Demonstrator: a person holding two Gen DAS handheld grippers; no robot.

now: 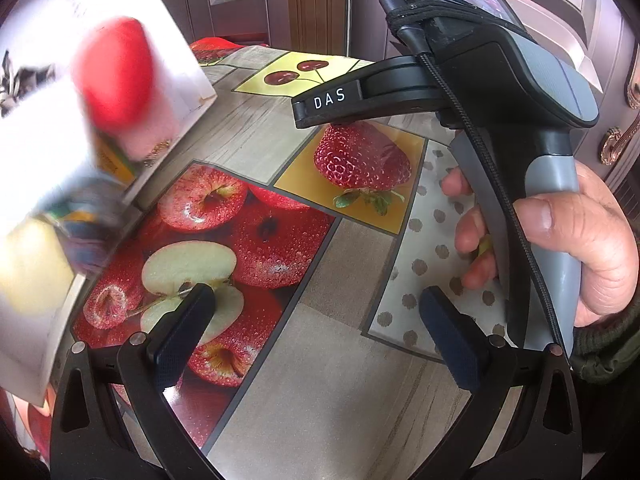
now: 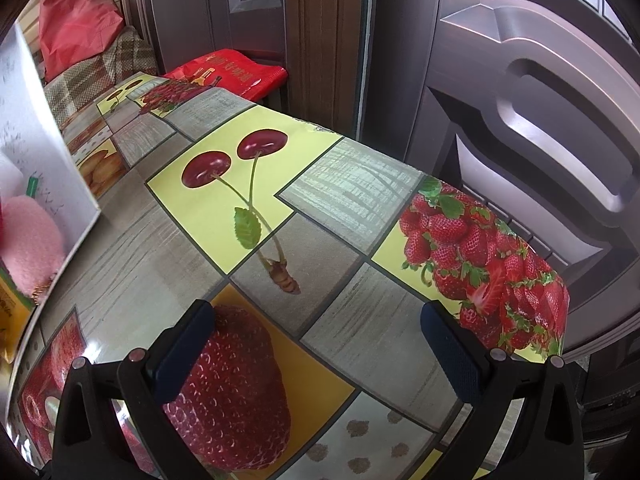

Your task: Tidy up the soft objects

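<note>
A white box [image 1: 40, 128] stands at the left of the table, blurred in the left wrist view. It holds soft toys: a red one [image 1: 116, 76], a pink one [image 1: 152, 132], a yellow one [image 1: 28, 264] and a dark blue one [image 1: 88, 236]. The box's wall [image 2: 36, 152] and the pink toy [image 2: 32, 240] also show at the left of the right wrist view. My left gripper [image 1: 316, 336] is open and empty above the tablecloth, right of the box. My right gripper [image 2: 316, 352] is open and empty; its body [image 1: 500, 92] is held by a hand [image 1: 576, 232].
The table carries a fruit-print cloth [image 2: 248, 184] with its far edge near brown doors [image 2: 540, 120]. A red bag [image 2: 228, 72] and a red sack [image 2: 76, 20] on a plaid cushion lie beyond the table's far end.
</note>
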